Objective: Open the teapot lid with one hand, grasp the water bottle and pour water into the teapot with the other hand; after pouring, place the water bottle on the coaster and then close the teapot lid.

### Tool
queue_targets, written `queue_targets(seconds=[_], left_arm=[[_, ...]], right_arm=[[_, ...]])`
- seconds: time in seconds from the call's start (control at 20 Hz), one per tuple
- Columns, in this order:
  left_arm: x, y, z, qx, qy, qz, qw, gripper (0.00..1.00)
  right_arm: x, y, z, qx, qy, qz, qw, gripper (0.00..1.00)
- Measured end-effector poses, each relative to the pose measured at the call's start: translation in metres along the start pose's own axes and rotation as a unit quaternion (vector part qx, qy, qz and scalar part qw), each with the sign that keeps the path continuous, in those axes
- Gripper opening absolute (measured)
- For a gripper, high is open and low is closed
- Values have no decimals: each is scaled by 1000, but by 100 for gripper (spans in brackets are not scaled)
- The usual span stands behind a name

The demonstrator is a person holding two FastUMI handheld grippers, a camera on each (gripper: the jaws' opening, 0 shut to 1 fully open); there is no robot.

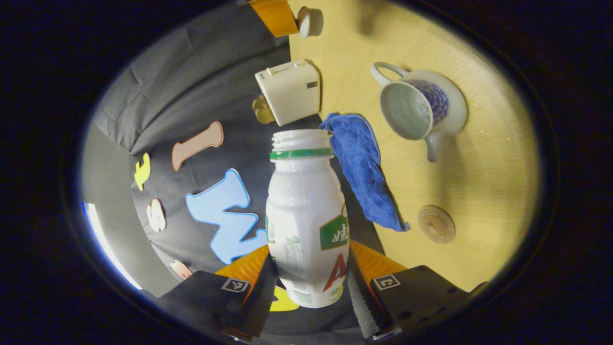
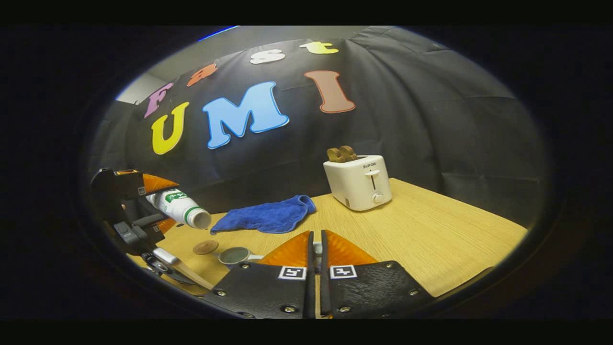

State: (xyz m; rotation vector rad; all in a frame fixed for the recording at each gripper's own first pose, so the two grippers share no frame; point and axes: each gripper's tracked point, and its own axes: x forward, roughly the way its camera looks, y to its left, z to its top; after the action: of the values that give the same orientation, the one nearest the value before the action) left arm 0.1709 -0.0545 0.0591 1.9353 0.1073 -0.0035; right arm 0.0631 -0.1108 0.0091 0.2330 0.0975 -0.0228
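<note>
— Where was the bottle [image 1: 306, 225] when you looked?

— In the left gripper [image 1: 313, 287], both fingers pressed against its lower sides. The cap was off, with a green ring just under the bare neck. From the right gripper view it [image 2: 178, 207] was tipped nearly flat, its mouth pointing out over the table [image 2: 431, 239], above the coaster [image 2: 205, 247] and the teapot [image 2: 234, 255].

— And the teapot?

— Standing on the table with its top open; from the left gripper view you could see straight down into it [image 1: 416, 108], handle on one side, spout on the other. I couldn't tell whether there was any water in it.

— The right gripper [image 2: 316, 251]?

— Its fingers were drawn close, just a thin gap between them. Something small and pale sat at the tips, but I couldn't tell what it was, or whether they pinched it.

— What else was about?

— The round coaster [image 1: 436, 224] lay bare on the table, apart from the teapot. A blue cloth [image 1: 366, 172] was crumpled between the bottle and the teapot. Farther back stood a white toaster [image 2: 358, 183] with brown slices sticking out of the top, near the dark booth wall [image 2: 431, 120].
</note>
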Motion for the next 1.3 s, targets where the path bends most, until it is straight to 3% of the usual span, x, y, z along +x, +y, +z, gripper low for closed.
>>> queue_targets(seconds=[0.1, 0.3, 0.55, 0.8, 0.85, 0.9, 1.05, 1.1, 1.15, 1.2, 1.3], left_arm=[[0, -5, 1, -31, -5, -7, 999, 78], [-6, -19, 1, -111, -15, -25, 993, 78], [-10, -33, -6, -235, -15, -51, 970, 78], [-22, -40, -18, -365, -10, -62, 929, 75], [-25, -39, -21, -386, -6, -60, 920, 78], [-28, -40, -24, -409, -4, -59, 910, 73], [-33, -46, -35, -479, 6, -61, 876, 78], [-33, -46, -40, -499, 10, -58, 865, 80], [-35, -46, -45, -518, 12, -57, 853, 82], [-38, -49, -49, -538, 14, -57, 841, 78], [-43, -56, -54, -577, 15, -64, 814, 78]], right_arm=[[0, -1, 0, -3, 1, -2, 1000, 0], [1, -2, 0, -5, -2, -6, 1000, 4], [3, -1, -3, -15, 3, -7, 1000, 4], [4, 8, -6, -32, 2, 0, 999, 4], [5, 11, -7, -36, 3, 3, 999, 4], [5, 13, -9, -39, 4, 7, 999, 4], [6, 21, -12, -48, 6, 15, 999, 4], [6, 22, -13, -53, 6, 17, 998, 21], [6, 24, -12, -57, 6, 18, 998, 21], [7, 26, -14, -60, 5, 21, 998, 4], [7, 30, -14, -67, 3, 26, 997, 4]])
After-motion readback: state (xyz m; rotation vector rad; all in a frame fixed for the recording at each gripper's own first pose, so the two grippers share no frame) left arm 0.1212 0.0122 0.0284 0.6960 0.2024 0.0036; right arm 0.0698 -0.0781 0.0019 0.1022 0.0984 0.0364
